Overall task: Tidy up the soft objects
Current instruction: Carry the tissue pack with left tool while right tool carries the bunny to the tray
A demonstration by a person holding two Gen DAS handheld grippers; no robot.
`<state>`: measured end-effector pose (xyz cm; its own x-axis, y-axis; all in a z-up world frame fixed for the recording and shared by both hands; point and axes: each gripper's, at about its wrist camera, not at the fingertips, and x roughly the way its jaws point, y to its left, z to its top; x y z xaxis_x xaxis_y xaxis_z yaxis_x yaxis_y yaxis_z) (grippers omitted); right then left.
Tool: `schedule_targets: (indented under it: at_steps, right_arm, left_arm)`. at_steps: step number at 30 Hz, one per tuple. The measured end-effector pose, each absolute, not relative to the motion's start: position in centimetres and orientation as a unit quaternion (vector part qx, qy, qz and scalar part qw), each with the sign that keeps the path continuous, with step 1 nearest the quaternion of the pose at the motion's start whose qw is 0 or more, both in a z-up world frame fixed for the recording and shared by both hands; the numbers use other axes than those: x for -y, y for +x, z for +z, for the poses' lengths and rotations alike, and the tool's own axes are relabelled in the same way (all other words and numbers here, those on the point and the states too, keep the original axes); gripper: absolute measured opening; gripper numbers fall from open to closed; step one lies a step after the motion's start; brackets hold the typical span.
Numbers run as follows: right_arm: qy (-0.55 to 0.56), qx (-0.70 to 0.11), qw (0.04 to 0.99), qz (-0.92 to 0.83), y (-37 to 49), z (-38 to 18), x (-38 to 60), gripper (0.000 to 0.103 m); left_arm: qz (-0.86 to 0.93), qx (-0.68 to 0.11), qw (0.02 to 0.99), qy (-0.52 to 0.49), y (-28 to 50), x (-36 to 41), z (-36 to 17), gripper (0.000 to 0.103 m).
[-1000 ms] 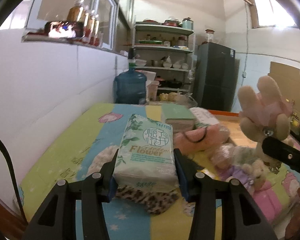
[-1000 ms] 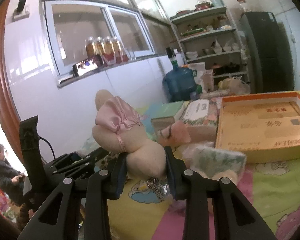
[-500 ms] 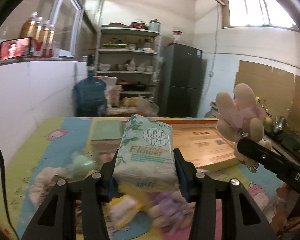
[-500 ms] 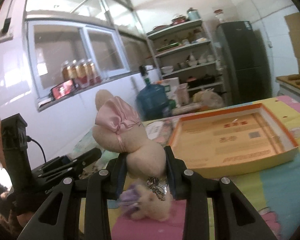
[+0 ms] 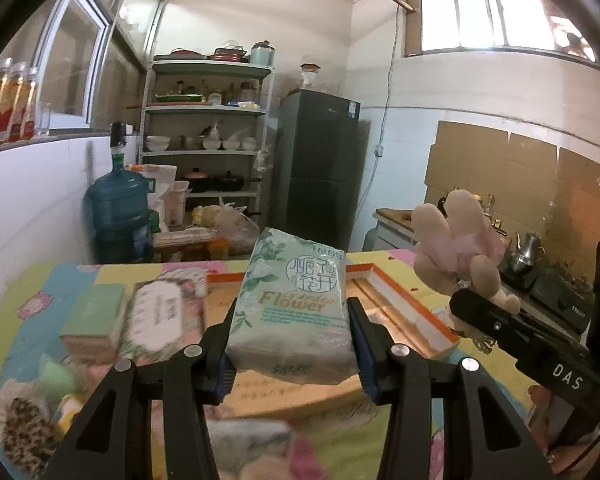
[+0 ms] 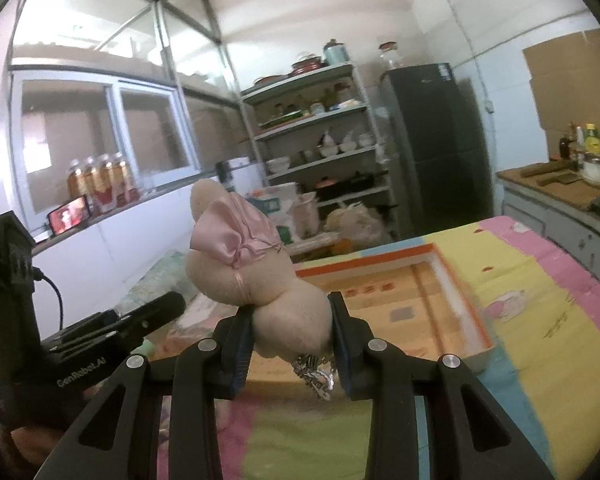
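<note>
left gripper [image 5: 291, 344]: clamped on 1 tissue pack [image 5: 294, 300], held up above the table
right gripper [image 6: 292, 340]: clamped on 1 plush toy [image 6: 256, 280] with pink bow
tray [image 6: 460, 292]: 1, orange-rimmed, 12 o'clock of both grippers, on table [image 6: 540, 320]
packs on table: 2 at 10 o'clock [image 5: 96, 316] [image 5: 164, 320]
soft toys: blurred heap at 7 o'clock [image 5: 32, 420], probably 3

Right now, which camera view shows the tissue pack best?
The left wrist view: the tissue pack fills its centre, clamped in the left gripper, label readable. The right wrist view shows none of it that I can make out.
</note>
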<state>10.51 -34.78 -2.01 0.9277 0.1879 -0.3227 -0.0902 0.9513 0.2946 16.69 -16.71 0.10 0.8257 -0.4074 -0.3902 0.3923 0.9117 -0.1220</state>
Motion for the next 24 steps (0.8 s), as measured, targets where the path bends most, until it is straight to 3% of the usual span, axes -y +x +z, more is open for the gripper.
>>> schedule_targets:
  at_steps: [13,24]
  right_arm:
    - [0.166,-0.253,0.953,0.021,16.8,-5.0,43.4,0.036]
    - [0.193,-0.324,0.925,0.037,21.0,-8.4,44.1,0.036]
  left_arm:
    - [-0.216,-0.275,0.936,-0.032,22.7,23.6,-2.9,0.049]
    - [-0.214,-0.344,0.913,-0.045,24.6,25.7,-6.9,0.049]
